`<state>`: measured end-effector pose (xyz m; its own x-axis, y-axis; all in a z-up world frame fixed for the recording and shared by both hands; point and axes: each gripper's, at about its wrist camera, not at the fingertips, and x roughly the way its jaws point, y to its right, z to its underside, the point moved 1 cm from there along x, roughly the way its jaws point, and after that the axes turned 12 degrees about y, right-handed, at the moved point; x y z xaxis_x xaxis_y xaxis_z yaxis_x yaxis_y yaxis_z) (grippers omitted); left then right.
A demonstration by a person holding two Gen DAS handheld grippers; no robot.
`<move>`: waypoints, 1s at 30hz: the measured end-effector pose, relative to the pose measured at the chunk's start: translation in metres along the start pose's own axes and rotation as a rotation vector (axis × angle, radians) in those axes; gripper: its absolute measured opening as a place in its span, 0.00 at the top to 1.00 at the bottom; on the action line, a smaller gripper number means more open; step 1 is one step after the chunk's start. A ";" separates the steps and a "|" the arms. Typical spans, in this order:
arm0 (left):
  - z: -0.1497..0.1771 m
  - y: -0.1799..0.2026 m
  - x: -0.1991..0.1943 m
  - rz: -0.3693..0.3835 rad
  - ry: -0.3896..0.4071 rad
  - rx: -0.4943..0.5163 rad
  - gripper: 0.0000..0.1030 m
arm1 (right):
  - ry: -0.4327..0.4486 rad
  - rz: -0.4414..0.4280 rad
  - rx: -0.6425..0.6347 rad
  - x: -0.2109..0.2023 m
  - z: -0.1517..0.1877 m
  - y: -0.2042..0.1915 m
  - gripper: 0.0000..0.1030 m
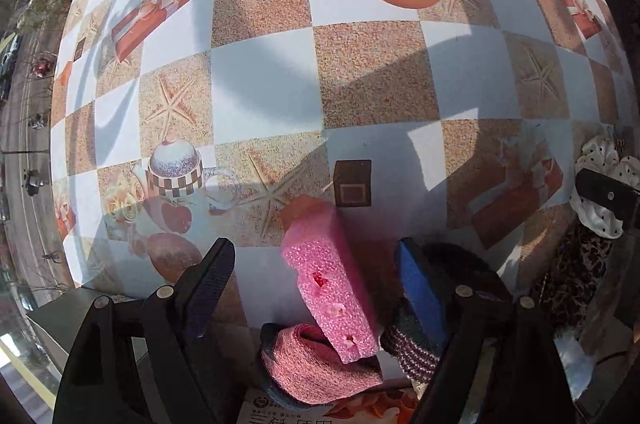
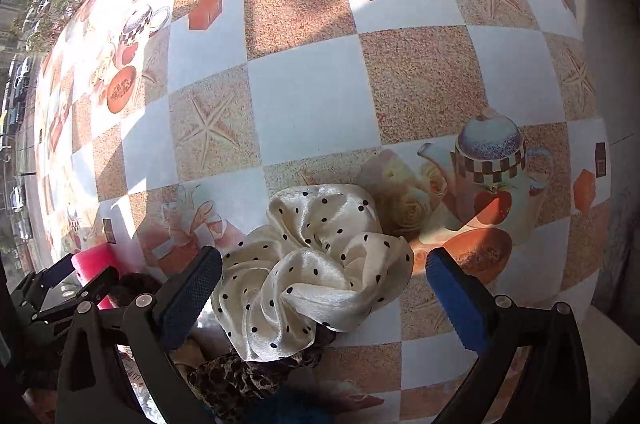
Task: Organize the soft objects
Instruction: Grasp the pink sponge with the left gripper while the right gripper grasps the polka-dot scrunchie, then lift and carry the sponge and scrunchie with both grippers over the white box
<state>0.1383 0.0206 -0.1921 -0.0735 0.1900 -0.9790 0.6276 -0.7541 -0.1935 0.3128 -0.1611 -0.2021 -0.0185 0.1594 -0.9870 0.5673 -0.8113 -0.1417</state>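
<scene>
In the left wrist view my left gripper (image 1: 316, 256) is open, with a pink sponge block (image 1: 330, 284) lying between its jaws, untouched. A rolled pink knit sock (image 1: 316, 364) and a striped dark knit piece (image 1: 420, 348) lie just below it. In the right wrist view my right gripper (image 2: 324, 264) is open around a cream polka-dot satin scrunchie (image 2: 316, 264), which rests partly on a leopard-print scrunchie (image 2: 244, 376). The cream scrunchie also shows in the left wrist view (image 1: 600, 184), with the leopard one (image 1: 572, 272) below it. The left gripper (image 2: 64, 288) and pink sponge (image 2: 94, 266) show at the right wrist view's left edge.
The table carries a checkered cloth (image 1: 360, 72) printed with teapots, starfish and gift boxes. A printed paper or box (image 1: 320, 412) lies under the socks. A window with a street view (image 1: 24, 104) lies beyond the table's left edge. Something blue and fuzzy (image 2: 288, 412) sits at the bottom.
</scene>
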 end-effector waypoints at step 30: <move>0.010 -0.033 -0.091 0.050 0.237 -0.014 0.72 | 0.177 -0.131 0.043 -0.078 0.024 0.000 0.90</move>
<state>0.1160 0.0218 -0.0968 0.1409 0.2958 -0.9448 0.6365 -0.7580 -0.1424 0.2945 -0.1876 -0.1270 0.0572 0.3583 -0.9318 0.5342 -0.7995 -0.2747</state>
